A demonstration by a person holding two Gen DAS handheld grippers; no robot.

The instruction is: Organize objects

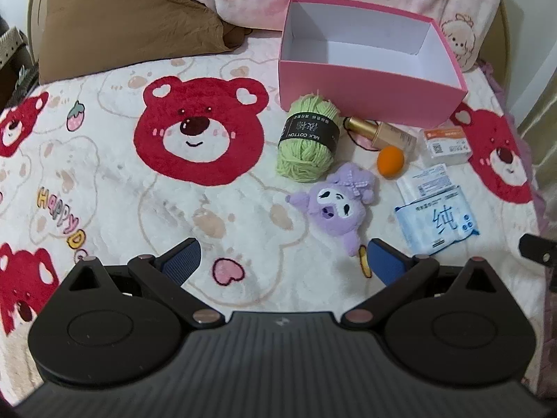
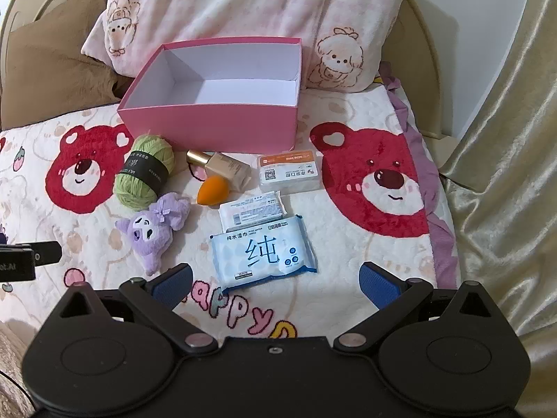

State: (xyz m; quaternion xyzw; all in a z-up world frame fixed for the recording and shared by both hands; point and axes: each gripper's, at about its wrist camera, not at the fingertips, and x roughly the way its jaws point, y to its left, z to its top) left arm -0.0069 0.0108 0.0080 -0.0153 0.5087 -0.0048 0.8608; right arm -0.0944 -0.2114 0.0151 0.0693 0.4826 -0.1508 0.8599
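Left tool (image 1: 283,261) and right tool (image 2: 275,282) released, empty pink box (image 2: 209,122), hair tie (image 1: 351,136) half hidden under foundation bottle (image 1: 383,132)

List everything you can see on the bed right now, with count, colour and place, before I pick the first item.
box: 1, pink outside, white inside, empty, open top, far middle of blanket
yarn ball: 1, green with black band, in front of the box's left corner
foundation bottle: 1, beige with gold cap, lying right of yarn
makeup sponge: 1, orange, just in front of the bottle
plush toy: 1, purple, nearer than the yarn
small case: 1, clear with orange-white label, right of bottle
white packet: 1, white, behind the wipes
wet wipes pack: 1, light blue, nearest the right gripper
blanket: 1, cream with red bears
pillows: 2 seen, pink printed, brown
left gripper: open, empty
right gripper: open, empty
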